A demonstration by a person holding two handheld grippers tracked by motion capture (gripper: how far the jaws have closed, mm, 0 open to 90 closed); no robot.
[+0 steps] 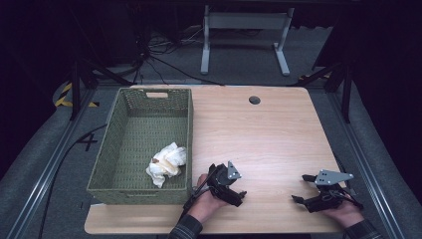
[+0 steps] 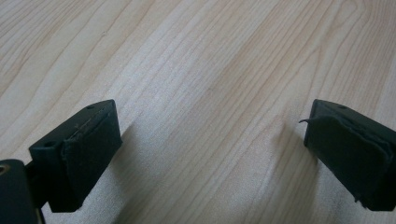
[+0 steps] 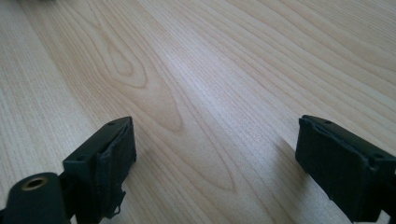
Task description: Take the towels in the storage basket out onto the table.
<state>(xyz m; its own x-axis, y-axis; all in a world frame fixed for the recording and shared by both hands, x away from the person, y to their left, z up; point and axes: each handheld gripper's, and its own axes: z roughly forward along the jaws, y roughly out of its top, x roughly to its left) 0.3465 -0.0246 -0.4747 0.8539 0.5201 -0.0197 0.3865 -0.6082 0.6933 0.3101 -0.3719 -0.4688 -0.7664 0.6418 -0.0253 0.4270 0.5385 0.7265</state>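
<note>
A green woven basket (image 1: 115, 149) stands on the left part of the wooden table (image 1: 268, 134). Inside it, near the front right corner, lies a crumpled white cloth (image 1: 166, 163) with a brownish patch. My left gripper (image 1: 230, 191) rests low over the table just right of the basket's front corner, held by a hand. Its jaws stand wide apart, with bare wood between its pads (image 2: 91, 149). My right gripper (image 1: 304, 188) sits near the front right edge, jaws also apart over bare wood, its pads (image 3: 112, 158) holding nothing.
A round cable hole (image 1: 254, 100) is at the table's far edge. Beyond the table stand a white desk frame (image 1: 244, 37) and cables on grey carpet. Metal rails run along both sides of the table.
</note>
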